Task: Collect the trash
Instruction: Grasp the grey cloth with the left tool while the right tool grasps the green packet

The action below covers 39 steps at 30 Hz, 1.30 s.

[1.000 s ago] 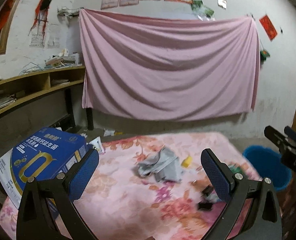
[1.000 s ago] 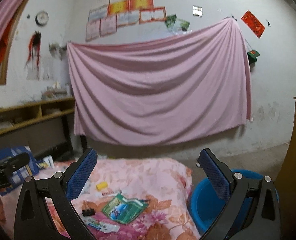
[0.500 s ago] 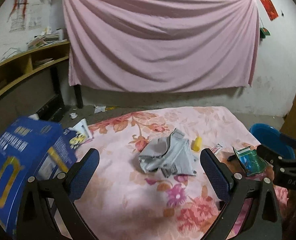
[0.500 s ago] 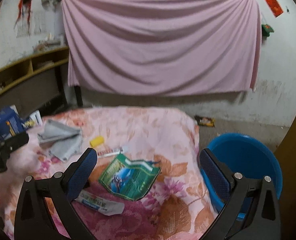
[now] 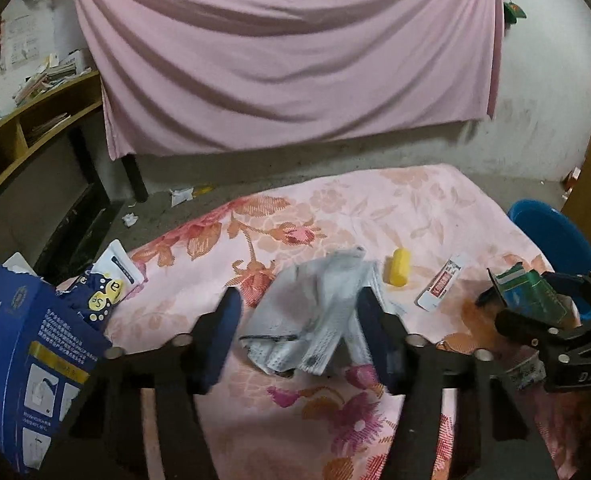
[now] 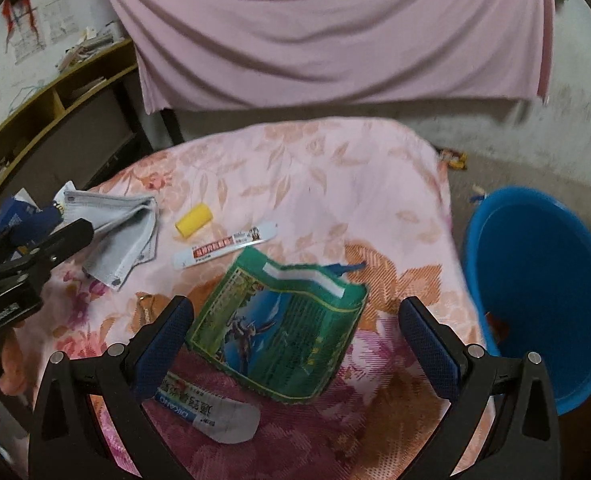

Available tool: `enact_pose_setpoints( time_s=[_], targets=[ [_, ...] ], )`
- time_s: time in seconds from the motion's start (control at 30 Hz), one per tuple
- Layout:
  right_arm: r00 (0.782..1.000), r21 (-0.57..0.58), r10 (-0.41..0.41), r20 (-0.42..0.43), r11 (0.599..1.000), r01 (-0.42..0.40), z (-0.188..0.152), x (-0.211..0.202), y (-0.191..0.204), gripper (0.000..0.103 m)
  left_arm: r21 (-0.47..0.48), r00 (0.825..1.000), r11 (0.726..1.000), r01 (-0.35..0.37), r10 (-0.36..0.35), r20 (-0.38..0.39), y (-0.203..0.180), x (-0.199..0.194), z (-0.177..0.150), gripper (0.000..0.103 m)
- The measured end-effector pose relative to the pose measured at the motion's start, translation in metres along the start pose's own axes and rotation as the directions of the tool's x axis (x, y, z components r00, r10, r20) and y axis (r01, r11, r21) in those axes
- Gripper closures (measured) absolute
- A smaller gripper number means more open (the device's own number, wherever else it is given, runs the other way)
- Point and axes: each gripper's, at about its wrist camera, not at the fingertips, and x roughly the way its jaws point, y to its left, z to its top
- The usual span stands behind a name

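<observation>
Trash lies on a pink floral blanket (image 5: 375,208). A crumpled grey cloth (image 5: 315,312) sits between the fingers of my left gripper (image 5: 299,334), whose jaws are closing; the pads do not visibly press on it. My right gripper (image 6: 297,344) stands wide open just over a green printed packet (image 6: 279,328), which lies between its fingers untouched. A yellow cylinder (image 5: 399,272) and a white tube (image 5: 441,282) lie between the cloth and the packet. A blue-and-white sachet (image 6: 211,404) lies under the right gripper's left finger.
A blue plastic basin (image 6: 535,280) stands on the floor at the blanket's right edge. A big blue carton (image 5: 27,360) and a blue dotted bag (image 5: 99,292) crowd the left side. Wooden shelves (image 5: 35,120) run along the left wall; scraps litter the floor.
Both grippers have dropped and tilted down toward the blanket. The left jaws have narrowed around the grey cloth. The right gripper has come in over the green packet.
</observation>
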Motion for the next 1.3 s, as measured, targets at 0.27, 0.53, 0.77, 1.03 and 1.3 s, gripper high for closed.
enact_pose_setpoints(
  time_s=[0.27,0.53,0.77,1.03,1.3],
  targets=[
    [1.0,-0.007,0.017,-0.017,1.0,-0.017,0.001,0.005,0.001,0.001,0.024,0.999,1.0,0.018,-0.017,-0.03,-0.004,0.008,-0.002,0.093],
    [1.0,-0.062,-0.017,-0.019,0.998,0.016,0.0,0.003,0.006,0.026,-0.017,1.0,1.0,0.023,-0.023,0.002,-0.001,-0.012,-0.011,0.103],
    [0.999,-0.044,0.035,0.001,0.998,-0.035,-0.002,-0.007,-0.003,0.056,-0.039,0.999,0.999,0.025,-0.024,0.039,-0.005,-0.034,-0.018,0.103],
    [0.996,-0.028,0.092,0.012,0.995,-0.092,-0.003,-0.011,-0.007,0.078,-0.033,0.994,0.999,0.017,-0.013,0.106,-0.015,-0.061,-0.019,0.103],
    [0.988,-0.031,0.136,0.079,0.991,-0.134,-0.005,-0.023,-0.007,0.092,-0.019,0.984,1.0,0.016,-0.013,0.179,-0.027,-0.087,-0.009,0.103]
  ],
)
